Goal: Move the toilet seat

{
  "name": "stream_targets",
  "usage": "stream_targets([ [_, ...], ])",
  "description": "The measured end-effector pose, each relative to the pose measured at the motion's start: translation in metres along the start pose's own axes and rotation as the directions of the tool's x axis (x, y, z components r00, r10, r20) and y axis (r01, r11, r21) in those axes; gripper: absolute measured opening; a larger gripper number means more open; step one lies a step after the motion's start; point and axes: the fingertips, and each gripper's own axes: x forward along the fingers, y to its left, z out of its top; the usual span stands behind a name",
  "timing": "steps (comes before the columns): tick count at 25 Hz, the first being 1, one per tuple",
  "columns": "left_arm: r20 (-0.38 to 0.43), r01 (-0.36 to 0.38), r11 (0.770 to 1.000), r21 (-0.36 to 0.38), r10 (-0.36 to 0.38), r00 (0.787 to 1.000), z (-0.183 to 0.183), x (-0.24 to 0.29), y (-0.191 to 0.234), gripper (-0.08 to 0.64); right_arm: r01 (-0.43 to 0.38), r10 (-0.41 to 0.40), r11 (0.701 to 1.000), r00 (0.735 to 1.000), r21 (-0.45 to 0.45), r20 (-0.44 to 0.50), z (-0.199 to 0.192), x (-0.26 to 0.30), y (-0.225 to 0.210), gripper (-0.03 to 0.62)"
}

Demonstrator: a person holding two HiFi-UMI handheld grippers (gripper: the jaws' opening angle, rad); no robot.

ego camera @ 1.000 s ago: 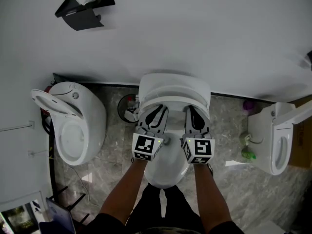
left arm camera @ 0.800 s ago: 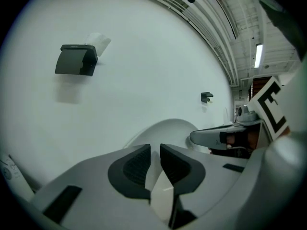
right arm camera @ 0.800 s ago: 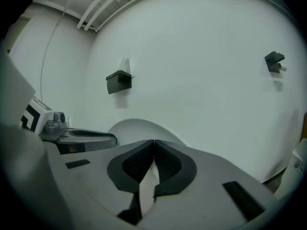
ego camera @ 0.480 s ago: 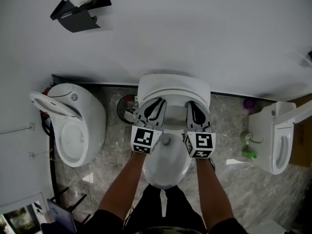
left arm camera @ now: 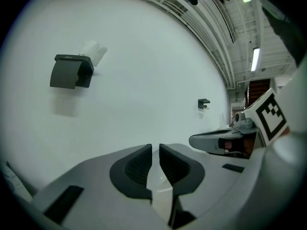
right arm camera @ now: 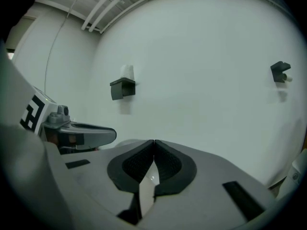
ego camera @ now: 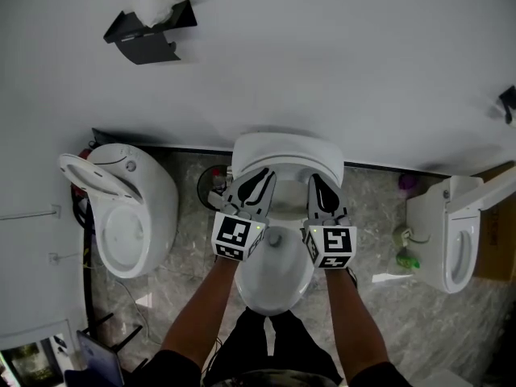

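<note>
From my head view I'm standing over the middle toilet, whose bowl (ego camera: 274,280) shows between my forearms, and both tools reach forward over it, side by side. The toilet seat (ego camera: 286,147) is up off the bowl, a white oval at the foot of the wall (ego camera: 339,55), and both tool tips lie at its front rim. I cannot tell from here whether it rests on them. The left tool (ego camera: 251,177) has its jaws all but together. In its own view only a thin slit parts the dark pads, and something glossy white shows through it, though I cannot tell what it is or whether the pads press on it. The right tool (ego camera: 317,182) has its jaws together, tips touching in its own view, with a white wedge showing lower down between the pads. Beyond both sets of tips I see only plain wall, a black paper holder (ego camera: 149,32) with white tissue up at the left and a small dark hook (ego camera: 508,101) at the right. A second toilet (ego camera: 121,212) stands to my left with its seat raised, a third (ego camera: 447,232) to my right, all on grey marbled floor (ego camera: 185,297).
</note>
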Motion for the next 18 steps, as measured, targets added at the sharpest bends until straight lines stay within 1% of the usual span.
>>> stream_targets([
  [3, 0.012, 0.037, 0.999, -0.011, -0.036, 0.999, 0.023, -0.019, -0.014, 0.061, -0.039, 0.039, 0.999, 0.999, -0.017, 0.022, 0.031, -0.019, 0.019, 0.005],
  [8, 0.051, 0.079, 0.997, 0.012, -0.080, 0.996, 0.071, -0.054, -0.030, 0.061, -0.083, 0.086, 0.995, 0.994, -0.048, 0.062, 0.077, -0.054, 0.045, 0.005],
  [13, 0.090, 0.141, 0.989, 0.042, -0.144, 0.985, 0.120, -0.098, -0.044, 0.061, -0.137, 0.148, 0.986, 0.983, -0.095, 0.113, 0.122, -0.096, 0.069, 0.005],
  [18, 0.133, 0.176, 0.984, 0.006, -0.175, 0.975, 0.166, -0.150, -0.062, 0.057, -0.212, 0.225, 0.972, 0.965, -0.102, 0.132, 0.159, -0.149, 0.092, 0.005],
])
